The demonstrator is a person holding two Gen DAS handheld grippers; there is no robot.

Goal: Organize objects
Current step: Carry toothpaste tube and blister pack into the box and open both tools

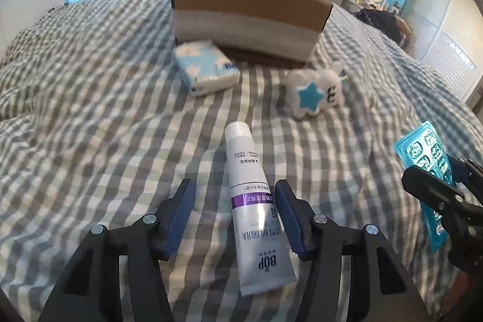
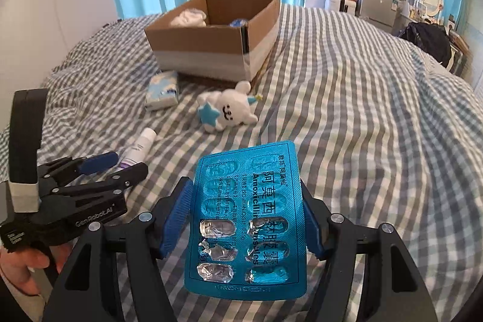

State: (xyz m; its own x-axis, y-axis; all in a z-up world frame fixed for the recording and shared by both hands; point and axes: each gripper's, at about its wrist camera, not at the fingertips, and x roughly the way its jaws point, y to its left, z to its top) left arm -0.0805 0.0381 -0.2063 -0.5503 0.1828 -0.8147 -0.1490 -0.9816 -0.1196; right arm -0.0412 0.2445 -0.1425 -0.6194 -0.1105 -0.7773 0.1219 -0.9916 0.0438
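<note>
The right gripper clamps a crinkled foil blister pack; the left gripper straddles a glossy tube, pads seemingly clear.

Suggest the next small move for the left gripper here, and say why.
Probably close the left gripper on the toothpaste tube. Its jaws stand open on either side of the tube, which lies flat on the checked bedsheet, apparently not gripped. The right gripper already holds the blue pill blister pack, and the cardboard box sits ahead.
</note>
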